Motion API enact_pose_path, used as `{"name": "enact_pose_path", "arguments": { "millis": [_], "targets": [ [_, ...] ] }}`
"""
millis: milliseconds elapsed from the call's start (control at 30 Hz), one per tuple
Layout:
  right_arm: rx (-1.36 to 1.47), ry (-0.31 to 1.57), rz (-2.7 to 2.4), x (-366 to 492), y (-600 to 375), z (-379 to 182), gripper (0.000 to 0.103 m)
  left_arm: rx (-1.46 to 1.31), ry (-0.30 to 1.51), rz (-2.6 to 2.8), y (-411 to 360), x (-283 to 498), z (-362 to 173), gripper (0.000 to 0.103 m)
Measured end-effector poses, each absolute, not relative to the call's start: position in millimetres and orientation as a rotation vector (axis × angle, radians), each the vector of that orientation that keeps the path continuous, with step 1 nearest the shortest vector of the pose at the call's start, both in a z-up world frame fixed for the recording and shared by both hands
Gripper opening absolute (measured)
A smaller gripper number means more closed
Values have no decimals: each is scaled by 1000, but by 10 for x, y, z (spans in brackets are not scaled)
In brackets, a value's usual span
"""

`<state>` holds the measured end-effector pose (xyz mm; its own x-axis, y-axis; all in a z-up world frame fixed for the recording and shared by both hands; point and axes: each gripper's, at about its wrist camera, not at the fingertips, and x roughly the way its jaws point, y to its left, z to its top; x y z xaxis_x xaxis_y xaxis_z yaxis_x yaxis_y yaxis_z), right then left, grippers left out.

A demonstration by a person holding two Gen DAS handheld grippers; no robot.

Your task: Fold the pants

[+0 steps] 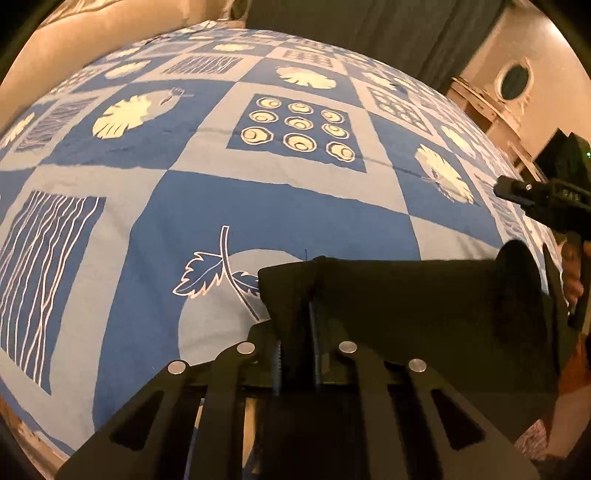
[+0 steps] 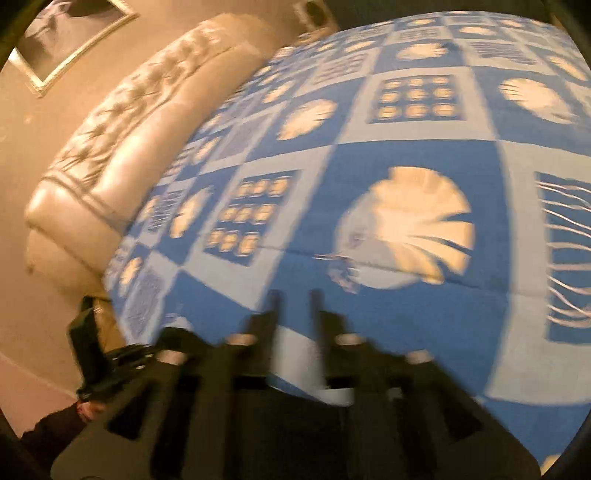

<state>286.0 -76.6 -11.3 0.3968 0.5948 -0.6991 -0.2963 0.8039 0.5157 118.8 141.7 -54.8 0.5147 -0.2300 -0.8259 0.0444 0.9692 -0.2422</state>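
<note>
The left claw (image 1: 297,314) has its two fingers drawn close together, and dark cloth, the pants (image 1: 399,295), sits clamped between them; the fabric drapes over the fingertips and stretches to the right in a taut, flat band. That band runs toward the near right edge of the bed (image 1: 207,192), where it bunches into a rounded fold beside the person's hand (image 1: 572,280). Beyond the pants the patterned blue-and-white bedspread (image 1: 295,206) lies smooth and bare all the way to the far edge, with only a faint crease across the middle, so broad room lies ahead and to the left of the left claw. The right claw (image 2: 293,295), seen in its own blurred view, hovers above the bedspread near the near edge with its fingers held a narrow gap apart; bedspread shows through the gap and nothing sits between them. In the left wrist view the right claw's body shows at the far right, raised above the bed's right side and apart from the pants. A padded cream headboard (image 2: 122,122) borders the bed's left edge in the right wrist view, with a framed picture (image 2: 70,33) on the wall beyond it. Dark curtains (image 1: 369,29) hang past the far edge of the bed in the left wrist view.
</note>
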Motion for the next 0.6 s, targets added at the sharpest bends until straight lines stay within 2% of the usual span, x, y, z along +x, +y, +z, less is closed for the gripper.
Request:
{"name": "enact_pose_path", "arguments": {
  "millis": [167, 333, 367, 400, 433, 500, 567, 600],
  "targets": [
    [399, 944, 335, 2448, -1781, 12, 65, -355, 1023, -191, 1587, 1180, -606, 16],
    [360, 986, -223, 2192, -3219, 8, 66, -464, 1000, -159, 1672, 1098, -482, 18],
    [371, 996, -292, 2186, -3414, -13, 66, -471, 990, -148, 1676, 1075, -448, 22],
    [382, 1011, -358, 2203, -3611, -41, 66, -479, 970, -113, 1683, 1031, -389, 32],
    [379, 1032, -431, 2256, -3806, -78, 66, -485, 955, -90, 1689, 1004, -349, 50],
    [347, 1052, -520, 2373, -3955, -123, 66, -518, 922, -74, 1694, 945, -273, 68],
    [333, 1076, -570, 2532, -4042, -202, 66, -555, 920, -83, 1682, 916, -248, 69],
    [343, 1090, -579, 2598, -4058, -238, 66, -570, 936, -79, 1665, 914, -248, 74]
  ]
}}
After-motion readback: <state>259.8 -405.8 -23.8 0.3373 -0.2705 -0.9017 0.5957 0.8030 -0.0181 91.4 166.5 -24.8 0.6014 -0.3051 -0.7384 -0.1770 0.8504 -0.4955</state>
